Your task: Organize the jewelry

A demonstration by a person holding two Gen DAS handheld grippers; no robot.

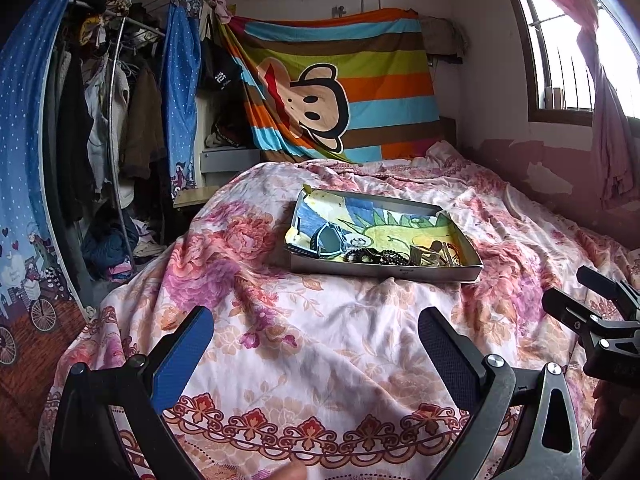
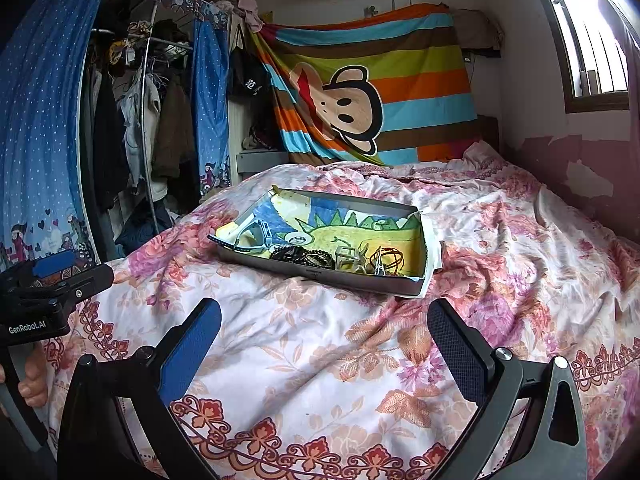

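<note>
Centrally, a shallow grey tray [image 1: 420,274] [image 2: 320,278] lay on a floral bedspread [image 1: 320,340] [image 2: 320,360], lined with a child's crayon drawing of a green spiky creature. Inside the tray, along its near wall, sat the jewelry: dark beaded bracelets [image 1: 372,255] [image 2: 304,256] near the middle, small metal pieces [image 1: 434,254] [image 2: 352,262] beside them, and a thin wire bangle [image 2: 388,258] toward the tray's right end. Sunglasses [image 1: 328,238] [image 2: 252,236] rested at the tray's left end.

Nearer than the tray, the left gripper [image 1: 316,344] hovered over the bedspread with its jaws spread wide, holding nothing. The right gripper [image 2: 324,340] hovered likewise, jaws wide apart and empty. Neither touched the tray.

Behind the tray hung a striped blanket [image 1: 360,80] [image 2: 400,72] with a cartoon monkey face. Left of the tray stood a clothes rack [image 1: 112,100] [image 2: 140,100] with blue dotted curtains. Right of the tray was a window [image 1: 560,40] [image 2: 592,32].
</note>
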